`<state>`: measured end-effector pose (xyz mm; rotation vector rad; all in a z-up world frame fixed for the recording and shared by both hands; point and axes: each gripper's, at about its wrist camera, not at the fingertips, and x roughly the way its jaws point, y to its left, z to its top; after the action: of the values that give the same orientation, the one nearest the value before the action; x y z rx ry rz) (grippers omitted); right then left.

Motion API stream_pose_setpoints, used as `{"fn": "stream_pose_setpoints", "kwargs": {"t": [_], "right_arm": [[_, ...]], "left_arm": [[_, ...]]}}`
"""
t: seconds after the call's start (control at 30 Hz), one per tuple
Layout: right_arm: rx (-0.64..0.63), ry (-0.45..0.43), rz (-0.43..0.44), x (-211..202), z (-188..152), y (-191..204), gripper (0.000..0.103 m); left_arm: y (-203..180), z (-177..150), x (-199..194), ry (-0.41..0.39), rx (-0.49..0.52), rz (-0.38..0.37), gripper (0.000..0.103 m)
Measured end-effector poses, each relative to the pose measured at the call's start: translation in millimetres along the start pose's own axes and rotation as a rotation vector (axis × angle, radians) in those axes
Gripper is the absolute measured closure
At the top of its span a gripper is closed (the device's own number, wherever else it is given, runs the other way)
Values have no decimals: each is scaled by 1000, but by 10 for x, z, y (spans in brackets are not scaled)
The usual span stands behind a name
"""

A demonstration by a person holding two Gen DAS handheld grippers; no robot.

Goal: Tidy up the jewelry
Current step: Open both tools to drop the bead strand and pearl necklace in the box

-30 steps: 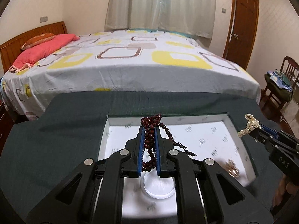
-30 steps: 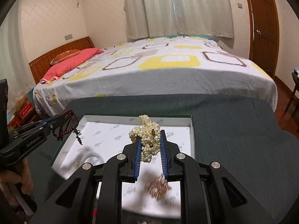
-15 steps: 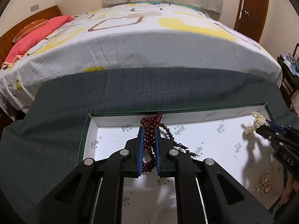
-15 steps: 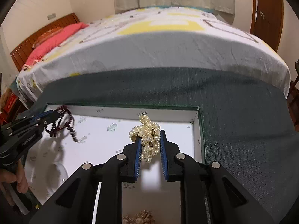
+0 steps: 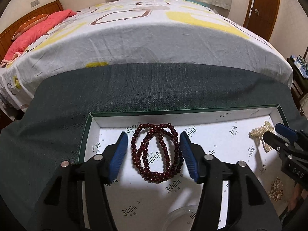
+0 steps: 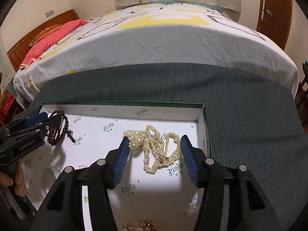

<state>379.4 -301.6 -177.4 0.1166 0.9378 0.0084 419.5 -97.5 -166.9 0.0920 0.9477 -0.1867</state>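
Observation:
A dark red bead necklace [image 5: 156, 152] lies coiled on the white floor of the green-rimmed box [image 5: 84, 130], near its far left corner. My left gripper [image 5: 154, 144] is open around it, one blue pad on each side. A white pearl necklace [image 6: 154, 148] lies in a loose heap near the box's far right corner [image 6: 205, 119]. My right gripper [image 6: 153, 150] is open around it. Each gripper also shows in the other view: the left gripper [image 6: 40, 123] by the red beads [image 6: 57, 129], the right gripper [image 5: 277, 132] by the pearls [image 5: 261, 132].
The box sits on a dark green cloth [image 5: 154, 84] at the foot of a bed [image 5: 154, 28]. A gold brooch [image 6: 138, 226] and a clear round dish [image 5: 182, 217] lie at the box's near side. The brooch also shows in the left view [image 5: 276, 190].
Both grippers have lowered into the box and opened. The red beads and the pearls, held before, now lie loose on the box floor.

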Motion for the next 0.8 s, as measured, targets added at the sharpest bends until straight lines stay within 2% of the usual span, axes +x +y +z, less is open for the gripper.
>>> {"fn": "stream_pose_setpoints", "kwargs": {"t": [0.17, 0.43, 0.8], "right_arm": [[19, -37, 13, -115, -5, -24, 46], [-9, -72, 12, -363, -164, 42, 44], [7, -168, 22, -939, -522, 50, 44]], "left_arm": [[14, -19, -90, -32, -16, -6, 24], [-6, -125, -230, -58, 10, 4, 23], [-52, -496, -956, -195, 43, 15, 23]]}}
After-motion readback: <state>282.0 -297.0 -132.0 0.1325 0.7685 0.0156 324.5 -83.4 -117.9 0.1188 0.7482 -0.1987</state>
